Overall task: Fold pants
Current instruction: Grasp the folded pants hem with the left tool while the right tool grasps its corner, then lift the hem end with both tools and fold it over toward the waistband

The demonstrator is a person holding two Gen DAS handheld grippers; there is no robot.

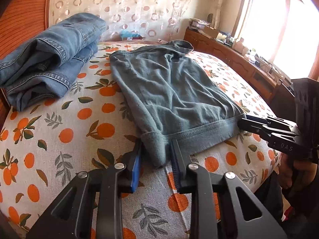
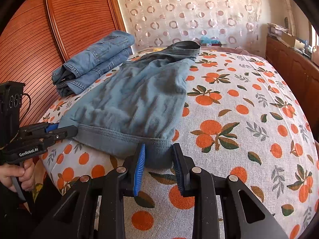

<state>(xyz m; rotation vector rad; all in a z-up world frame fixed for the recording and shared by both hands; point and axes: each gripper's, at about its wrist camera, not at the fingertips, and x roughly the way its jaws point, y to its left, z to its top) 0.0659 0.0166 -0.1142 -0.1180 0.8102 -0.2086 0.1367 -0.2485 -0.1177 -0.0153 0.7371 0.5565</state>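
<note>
Grey-green pants point(image 1: 169, 91) lie folded on the bed, their hem band toward me; they also show in the right wrist view point(image 2: 139, 99). My left gripper point(image 1: 155, 149) is open, its fingers on either side of the near left hem corner. My right gripper point(image 2: 158, 155) is open around the near right hem corner. In the left wrist view the right gripper point(image 1: 244, 120) reaches the right corner from the side. In the right wrist view the left gripper point(image 2: 65, 129) sits at the left corner.
Folded blue jeans point(image 1: 45, 59) lie at the far left by the wooden headboard point(image 2: 39, 29). The bedsheet point(image 2: 249, 119) has an orange-fruit print. A wooden sideboard point(image 1: 239, 59) with clutter runs along the right under a bright window.
</note>
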